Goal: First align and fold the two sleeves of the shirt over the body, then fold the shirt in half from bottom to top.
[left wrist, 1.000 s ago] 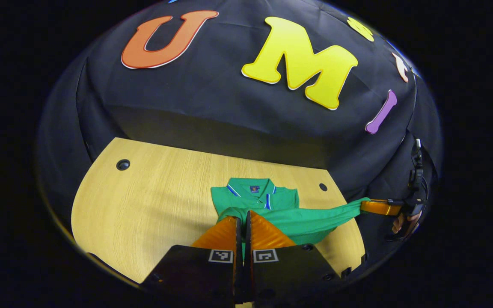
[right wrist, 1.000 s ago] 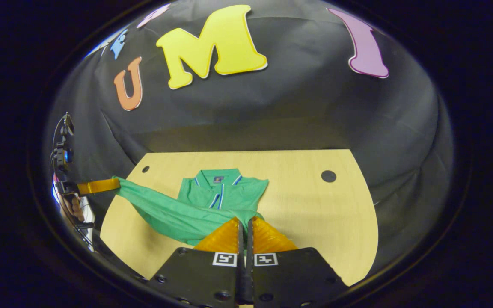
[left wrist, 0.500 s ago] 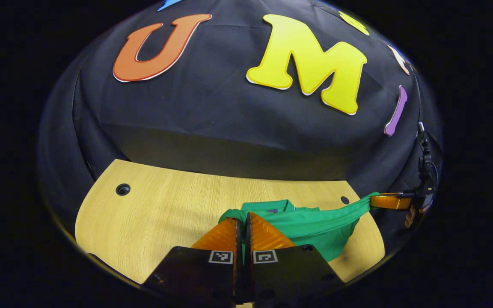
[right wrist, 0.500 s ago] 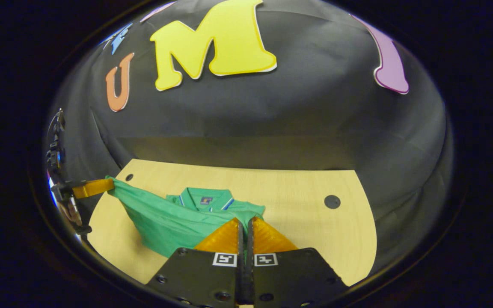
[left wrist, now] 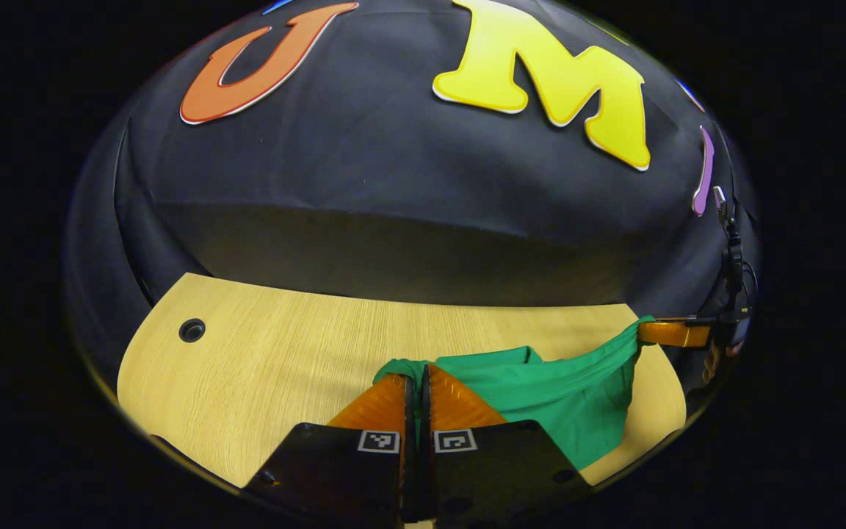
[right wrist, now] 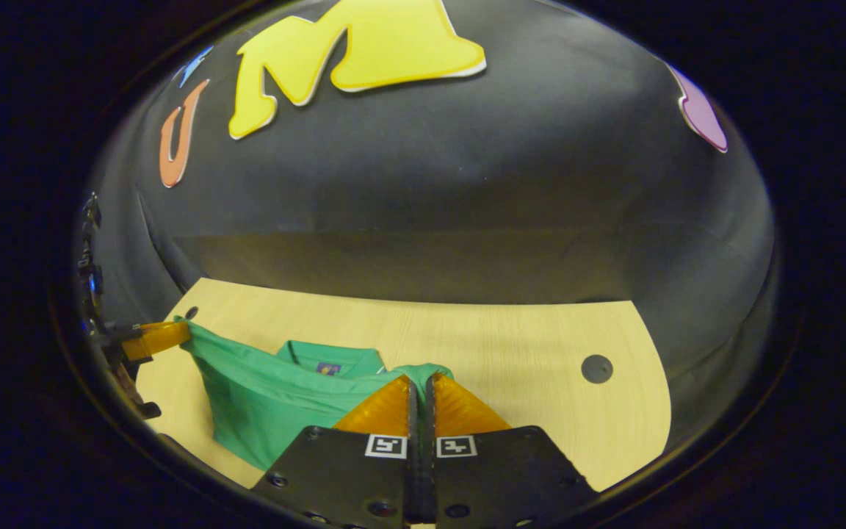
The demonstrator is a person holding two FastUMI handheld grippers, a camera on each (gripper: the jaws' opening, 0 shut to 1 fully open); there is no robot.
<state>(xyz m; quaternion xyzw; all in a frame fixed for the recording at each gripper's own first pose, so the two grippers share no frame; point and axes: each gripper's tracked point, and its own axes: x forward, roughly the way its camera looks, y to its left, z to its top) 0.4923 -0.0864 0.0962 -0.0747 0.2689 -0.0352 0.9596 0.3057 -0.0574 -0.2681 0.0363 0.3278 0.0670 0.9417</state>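
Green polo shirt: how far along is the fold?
Sleeves look folded already; none hangs out from the green polo shirt. In hand: left claw and right claw each pinch a hem corner, carrying the hem over the collar. Left: lay it flat on the wooden table and release.

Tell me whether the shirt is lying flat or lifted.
Lifted: the shirt's hem hangs stretched between the left gripper and right gripper, above its collar.

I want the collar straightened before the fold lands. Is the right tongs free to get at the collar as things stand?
Probably not. The right tongs are shut on the shirt's lifted hem, and that raised cloth hangs between them and the collar; the left tongs hold the other corner.
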